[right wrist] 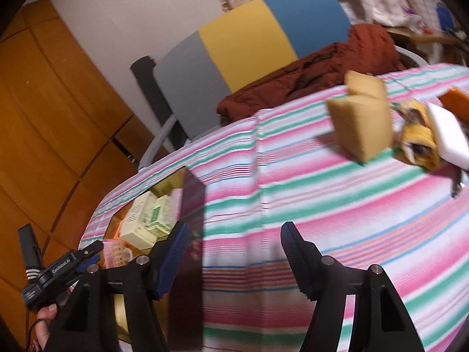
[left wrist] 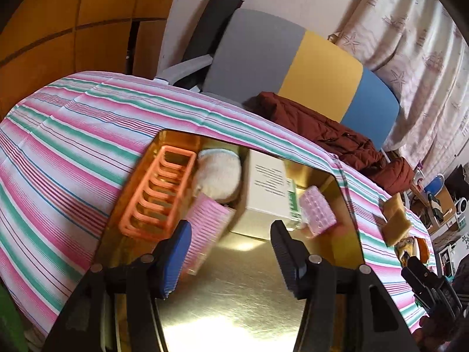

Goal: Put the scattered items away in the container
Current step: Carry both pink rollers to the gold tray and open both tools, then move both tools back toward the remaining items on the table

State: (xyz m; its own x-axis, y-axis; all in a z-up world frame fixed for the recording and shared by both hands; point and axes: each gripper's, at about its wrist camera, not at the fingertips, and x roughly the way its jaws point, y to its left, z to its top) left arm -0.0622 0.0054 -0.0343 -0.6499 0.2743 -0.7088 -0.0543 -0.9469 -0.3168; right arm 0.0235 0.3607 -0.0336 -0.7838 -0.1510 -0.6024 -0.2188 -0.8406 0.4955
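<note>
Two grippers, both with jaws spread and nothing between them: the left gripper (left wrist: 227, 252) hangs over the gold-bottomed container (left wrist: 252, 299), the right gripper (right wrist: 234, 252) over the striped tablecloth (right wrist: 337, 205) with the container's near wall (right wrist: 192, 202) at its 10 o'clock. In the left wrist view, just past the left fingertips, a pink ribbed piece (left wrist: 206, 228) lies at 11 o'clock with an orange slotted rack (left wrist: 158, 193) beside it, farther toward 10 o'clock. Beyond them a round cream pad (left wrist: 218, 176) sits at 12 o'clock, touching a pale box (left wrist: 268, 193) printed with green, and a pink studded block (left wrist: 318, 211) rests at 1 o'clock against the box. Outside the container, on the cloth at 2 o'clock, two tan sponges (left wrist: 394, 217) lie together. From the right wrist view those sponges (right wrist: 362, 123) appear at 1 o'clock, with a yellow patterned cloth (right wrist: 419, 140) and a white block (right wrist: 448, 138) just beyond them. Farthest back, a dark red jacket (right wrist: 307, 82) lies on a chair with a grey, yellow and blue back (right wrist: 249, 38).
</note>
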